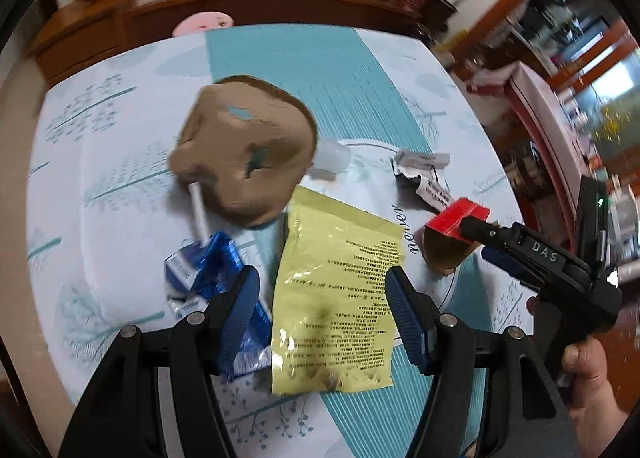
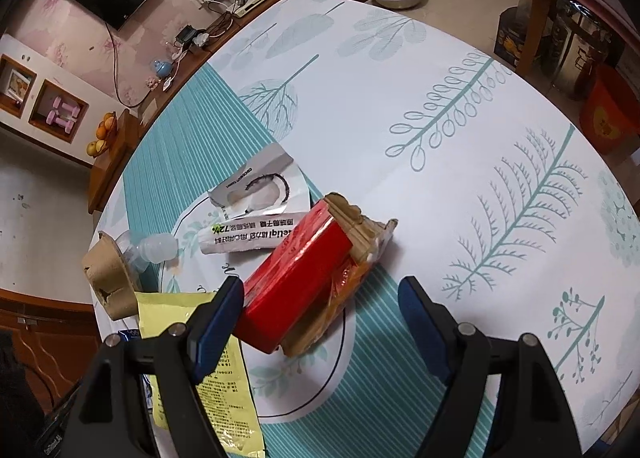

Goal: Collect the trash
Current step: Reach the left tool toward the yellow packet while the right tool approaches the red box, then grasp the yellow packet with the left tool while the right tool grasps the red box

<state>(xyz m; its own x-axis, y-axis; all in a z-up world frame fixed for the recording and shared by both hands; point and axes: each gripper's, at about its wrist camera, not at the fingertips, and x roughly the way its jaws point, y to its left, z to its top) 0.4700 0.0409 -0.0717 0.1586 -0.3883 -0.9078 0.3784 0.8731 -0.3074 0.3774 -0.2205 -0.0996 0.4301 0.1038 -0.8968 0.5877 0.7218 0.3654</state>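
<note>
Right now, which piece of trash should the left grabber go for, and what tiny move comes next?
Probably lower the left gripper a little onto the yellow packet. Its jaws stand open on either side of that packet and hold nothing, so it looks the closest piece on the table.

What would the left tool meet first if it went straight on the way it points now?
Probably the yellow packet: it lies flat between the open left tool fingers, on the table. Depth is unclear.

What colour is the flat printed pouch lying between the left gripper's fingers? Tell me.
Pale yellow with dark print, clearest in the left wrist view: the pouch.
</note>
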